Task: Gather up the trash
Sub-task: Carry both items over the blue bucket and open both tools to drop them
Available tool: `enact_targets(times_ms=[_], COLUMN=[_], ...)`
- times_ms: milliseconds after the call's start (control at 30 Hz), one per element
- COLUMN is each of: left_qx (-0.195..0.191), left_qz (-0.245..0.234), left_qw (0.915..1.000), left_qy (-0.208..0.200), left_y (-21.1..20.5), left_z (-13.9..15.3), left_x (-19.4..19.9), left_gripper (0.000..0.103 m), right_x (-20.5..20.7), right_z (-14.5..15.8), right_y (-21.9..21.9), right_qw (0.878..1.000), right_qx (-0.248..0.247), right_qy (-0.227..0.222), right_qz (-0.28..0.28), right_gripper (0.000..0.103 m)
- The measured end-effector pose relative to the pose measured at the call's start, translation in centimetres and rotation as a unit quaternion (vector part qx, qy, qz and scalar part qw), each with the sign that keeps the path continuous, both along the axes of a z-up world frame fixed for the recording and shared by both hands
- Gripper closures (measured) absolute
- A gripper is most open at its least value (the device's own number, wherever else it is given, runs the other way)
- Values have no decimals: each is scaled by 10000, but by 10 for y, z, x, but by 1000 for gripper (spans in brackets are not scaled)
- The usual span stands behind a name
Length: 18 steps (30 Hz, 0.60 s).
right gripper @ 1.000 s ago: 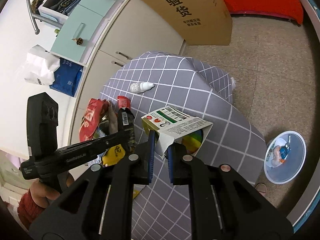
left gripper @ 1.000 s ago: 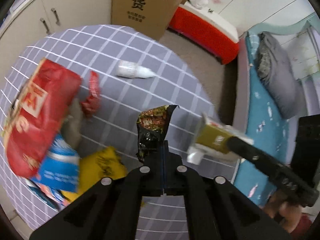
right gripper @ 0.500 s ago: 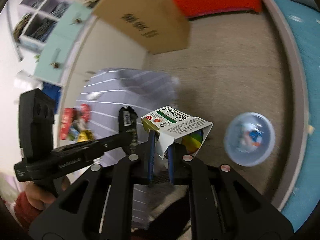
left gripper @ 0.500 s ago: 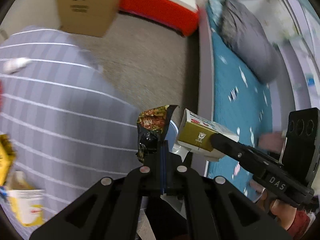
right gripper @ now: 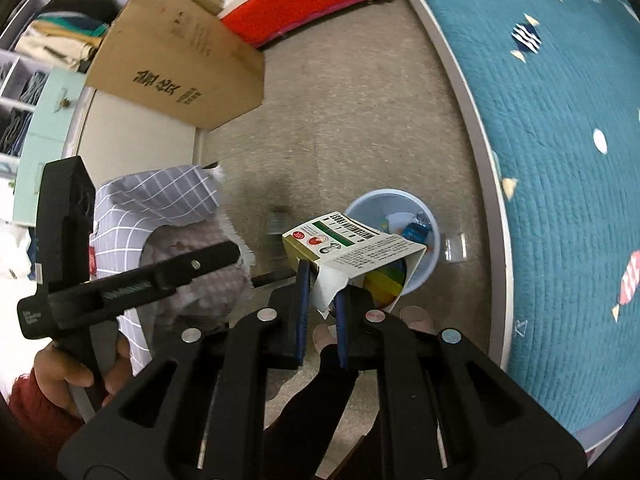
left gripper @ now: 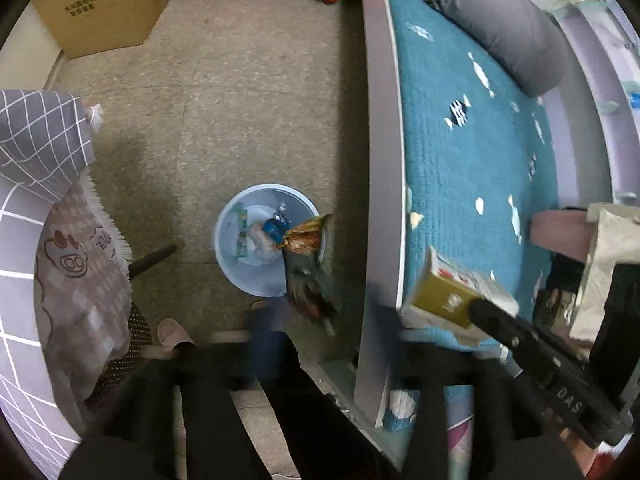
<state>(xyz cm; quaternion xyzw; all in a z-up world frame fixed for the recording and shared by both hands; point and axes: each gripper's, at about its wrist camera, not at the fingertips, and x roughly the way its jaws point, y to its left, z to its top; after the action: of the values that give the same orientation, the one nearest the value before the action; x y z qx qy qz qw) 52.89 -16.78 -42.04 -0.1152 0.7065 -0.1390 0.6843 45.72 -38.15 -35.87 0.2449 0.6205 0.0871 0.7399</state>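
Above the blue trash bin [left gripper: 236, 256], your left tool [left gripper: 320, 376] was opening, the light, crinkly snack wrapper [left gripper: 306, 268] already loose, while your right tool [right gripper: 320, 308] stayed pinched on the torn flap of the empty, crushable cardboard carton [right gripper: 352, 248].

Blurred snack wrapper [left gripper: 306, 264] airborne over rim of blue bin [left gripper: 228, 240]; left tool [left gripper: 260, 344] opening, nothing between pads.

Even indoor light, motion-blurred foreground, strong fisheye bending at edges.
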Motion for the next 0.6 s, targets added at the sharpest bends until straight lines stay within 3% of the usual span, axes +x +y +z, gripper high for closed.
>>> enact_targets(times_ms=[300,600], left_qx=[352,528], left_qz=[318,710], left_qw=[9986,9958], left_qy=[231,255], left_y=[21,58], left_z=[-6,1], left_x=[-4,-11], left_gripper=[36,34], right_x=[-1,17], right_z=[-32,-49], right_y=[0,37], right_qw=[9992,9968], right_qx=[79,-12], right_qy=[380,565], right_qz=[88,564], right_gripper=[91,91])
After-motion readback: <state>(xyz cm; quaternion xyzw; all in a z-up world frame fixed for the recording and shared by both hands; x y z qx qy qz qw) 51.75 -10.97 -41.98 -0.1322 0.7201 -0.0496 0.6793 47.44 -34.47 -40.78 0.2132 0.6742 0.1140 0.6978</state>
